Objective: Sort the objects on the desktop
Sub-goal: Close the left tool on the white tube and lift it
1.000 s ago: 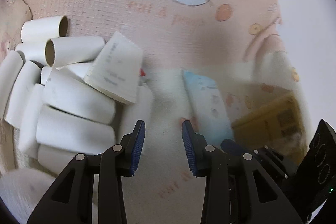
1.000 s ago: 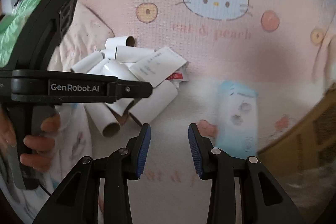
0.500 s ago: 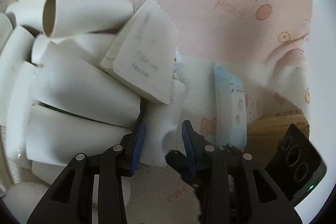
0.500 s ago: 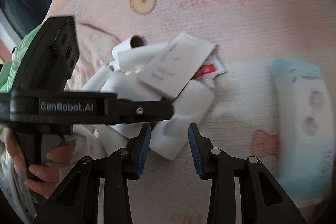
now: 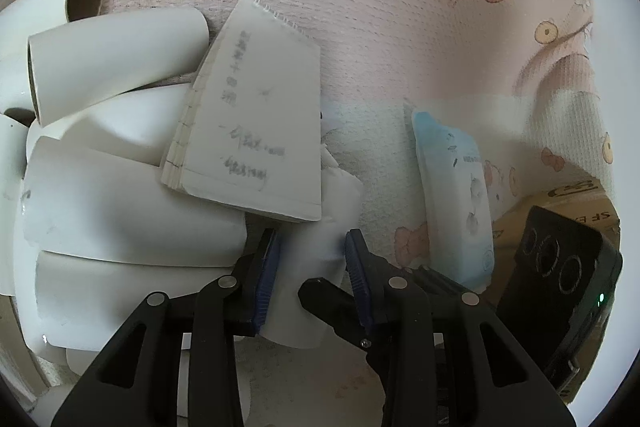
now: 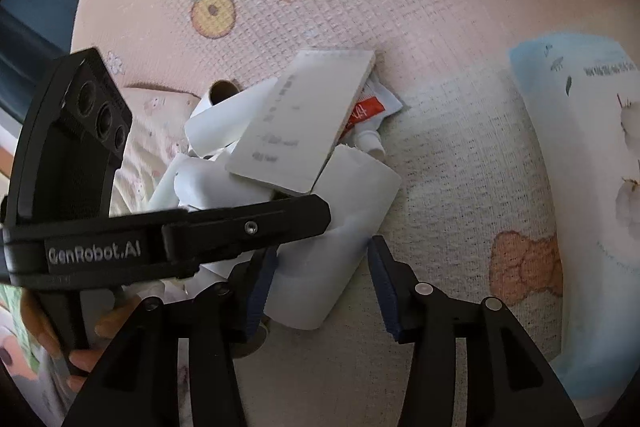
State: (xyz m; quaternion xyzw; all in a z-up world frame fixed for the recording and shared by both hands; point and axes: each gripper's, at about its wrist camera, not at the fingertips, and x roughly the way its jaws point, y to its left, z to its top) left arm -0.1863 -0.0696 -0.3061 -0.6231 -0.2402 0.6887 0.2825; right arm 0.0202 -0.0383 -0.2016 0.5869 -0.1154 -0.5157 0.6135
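A pile of white cardboard tubes (image 5: 100, 211) lies on the pink cartoon mat (image 5: 400, 27), with a small notepad (image 5: 256, 131) (image 6: 300, 123) resting on top. One flattened tube (image 5: 312, 251) (image 6: 344, 211) sticks out at the pile's near right. My left gripper (image 5: 314, 267) is open and straddles this tube's end. My right gripper (image 6: 322, 283) comes at the same tube from the other side. Its jaws are opening, the tube is between them, and the right pad stands clear of it. The left gripper (image 6: 316, 215) crosses the right wrist view from the left.
A pale blue tissue packet (image 5: 456, 187) (image 6: 592, 187) lies right of the pile. A small squeeze tube with a red label (image 6: 368, 111) peeks out under the notepad. A cardboard box (image 5: 568, 195) stands far right. A person's hand (image 6: 92, 359) grips the left tool.
Both grippers have come down and closer to the pile, onto the flattened tube. The right gripper's jaws have widened and it has rolled. The left jaws look the same.
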